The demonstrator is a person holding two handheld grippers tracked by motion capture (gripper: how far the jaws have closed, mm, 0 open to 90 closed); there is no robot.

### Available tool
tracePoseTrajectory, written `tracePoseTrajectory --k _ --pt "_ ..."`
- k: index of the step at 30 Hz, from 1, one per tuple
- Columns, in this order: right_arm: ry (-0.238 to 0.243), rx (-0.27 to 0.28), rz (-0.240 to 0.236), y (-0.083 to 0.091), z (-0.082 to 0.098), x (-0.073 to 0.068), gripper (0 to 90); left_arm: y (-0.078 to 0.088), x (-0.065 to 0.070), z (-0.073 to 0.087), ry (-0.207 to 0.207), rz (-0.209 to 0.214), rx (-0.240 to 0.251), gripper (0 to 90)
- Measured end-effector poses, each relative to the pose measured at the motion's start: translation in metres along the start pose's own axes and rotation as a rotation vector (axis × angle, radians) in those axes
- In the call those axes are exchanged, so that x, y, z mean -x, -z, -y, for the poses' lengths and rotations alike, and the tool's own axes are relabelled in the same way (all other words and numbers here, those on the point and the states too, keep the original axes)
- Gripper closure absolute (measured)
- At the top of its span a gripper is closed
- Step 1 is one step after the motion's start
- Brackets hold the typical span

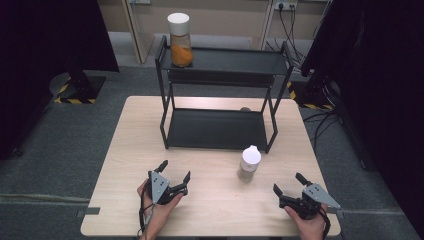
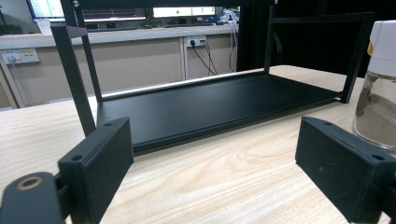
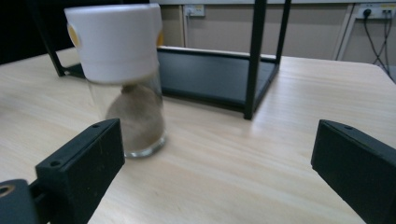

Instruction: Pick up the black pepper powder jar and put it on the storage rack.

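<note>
In the high view the left gripper (image 1: 176, 171) sits at the lower left of the frame and the right gripper (image 1: 289, 183) at the lower right, both released, jaws spread wide and holding nothing. Between them, just right of centre, stands the small clear glass jar with a white cap and brownish powder (image 1: 248, 163), upright on the pale wooden worktop (image 1: 135, 150), near the right gripper but apart from it.

In the left gripper view the jar (image 2: 378, 84) is cut off by the right edge of the frame. In the right gripper view it (image 3: 122, 79) is blurred, and its base is partly hidden behind the left jaw.

The black metal two-tier rack (image 1: 220, 130) fills the centre and top of the high view; a taller clear jar with orange contents (image 1: 180, 41) stands at the left end of its upper shelf. A small brown thing behind the rack's lower shelf is too hidden to identify. Bare worktop lies open between the grippers and in front of the rack.
</note>
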State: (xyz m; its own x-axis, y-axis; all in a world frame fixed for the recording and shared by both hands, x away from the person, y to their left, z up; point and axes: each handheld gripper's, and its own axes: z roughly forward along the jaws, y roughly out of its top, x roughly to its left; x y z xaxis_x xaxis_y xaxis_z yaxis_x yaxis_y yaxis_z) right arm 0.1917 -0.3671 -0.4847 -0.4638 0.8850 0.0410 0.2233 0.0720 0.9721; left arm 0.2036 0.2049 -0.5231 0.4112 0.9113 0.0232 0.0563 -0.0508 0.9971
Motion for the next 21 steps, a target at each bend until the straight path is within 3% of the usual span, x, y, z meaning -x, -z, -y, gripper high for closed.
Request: tracePoseTrajectory --k 21 --pt "0.066 0.037 -0.135 -0.05 -0.036 -0.018 5.1 0.0 -0.001 -0.001 0.004 0.002 -0.005 10.5"
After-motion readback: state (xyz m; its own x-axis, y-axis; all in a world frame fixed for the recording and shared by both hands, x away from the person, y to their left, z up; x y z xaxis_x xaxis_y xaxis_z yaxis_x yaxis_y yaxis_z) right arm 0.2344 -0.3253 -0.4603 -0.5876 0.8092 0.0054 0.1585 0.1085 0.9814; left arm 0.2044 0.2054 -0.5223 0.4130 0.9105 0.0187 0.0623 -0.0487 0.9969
